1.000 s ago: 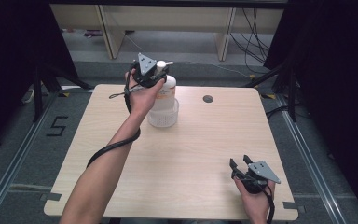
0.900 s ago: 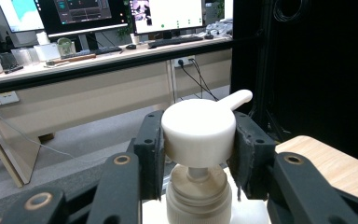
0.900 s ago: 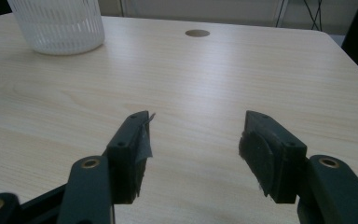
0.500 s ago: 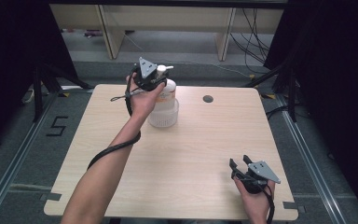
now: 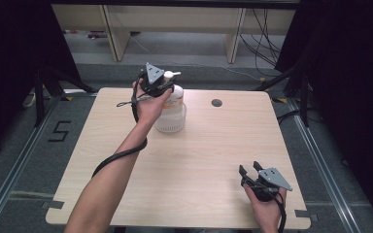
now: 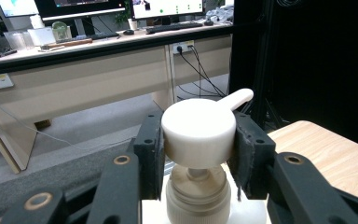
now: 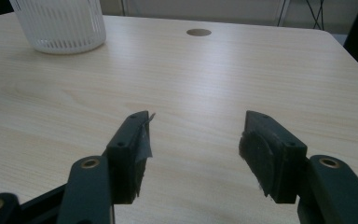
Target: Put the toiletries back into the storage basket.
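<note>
The left gripper (image 6: 198, 151) is clamped on the white plastic pump head (image 6: 199, 131) of the clear ribbed soap bottle (image 5: 171, 110), pressing or unscrewing seemingly pending, while the right gripper (image 7: 193, 149) waits wide apart, well short of that bottle.

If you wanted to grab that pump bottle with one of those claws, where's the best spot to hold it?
Probably the round white pump head, taken from the side with a jaw on each flank. It is narrow and firm, and the left gripper already clamps it that way. The ribbed bottle body looks too wide for the jaws.
</note>
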`<state>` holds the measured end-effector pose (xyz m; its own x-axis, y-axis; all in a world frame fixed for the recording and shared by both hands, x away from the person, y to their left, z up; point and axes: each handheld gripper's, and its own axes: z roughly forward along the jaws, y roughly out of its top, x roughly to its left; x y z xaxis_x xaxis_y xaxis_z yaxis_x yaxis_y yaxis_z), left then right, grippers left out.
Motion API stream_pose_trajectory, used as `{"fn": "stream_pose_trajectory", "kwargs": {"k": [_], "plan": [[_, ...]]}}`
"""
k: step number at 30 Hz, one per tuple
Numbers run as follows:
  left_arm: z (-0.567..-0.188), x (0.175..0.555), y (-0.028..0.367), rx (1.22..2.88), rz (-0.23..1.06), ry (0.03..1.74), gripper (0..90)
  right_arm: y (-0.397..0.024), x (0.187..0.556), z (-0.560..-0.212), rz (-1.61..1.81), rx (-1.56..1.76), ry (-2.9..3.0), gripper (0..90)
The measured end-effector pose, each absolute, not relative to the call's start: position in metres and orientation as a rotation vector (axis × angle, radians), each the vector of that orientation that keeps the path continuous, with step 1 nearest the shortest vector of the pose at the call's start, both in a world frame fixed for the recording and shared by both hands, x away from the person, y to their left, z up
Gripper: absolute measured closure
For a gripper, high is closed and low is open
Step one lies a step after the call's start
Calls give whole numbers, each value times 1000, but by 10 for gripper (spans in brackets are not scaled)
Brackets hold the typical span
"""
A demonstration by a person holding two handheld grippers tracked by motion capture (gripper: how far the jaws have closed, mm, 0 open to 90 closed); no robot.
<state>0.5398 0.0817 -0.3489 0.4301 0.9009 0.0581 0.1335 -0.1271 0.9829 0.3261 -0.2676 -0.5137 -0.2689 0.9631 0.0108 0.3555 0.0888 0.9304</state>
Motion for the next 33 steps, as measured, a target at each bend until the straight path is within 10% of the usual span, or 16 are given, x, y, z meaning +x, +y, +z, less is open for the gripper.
{"fn": "stream_pose_trajectory", "kwargs": {"k": [33], "plan": [[-360,541,89,1552,796,1021,500,-265,324,-513,1198,1334,1721,421]]}}
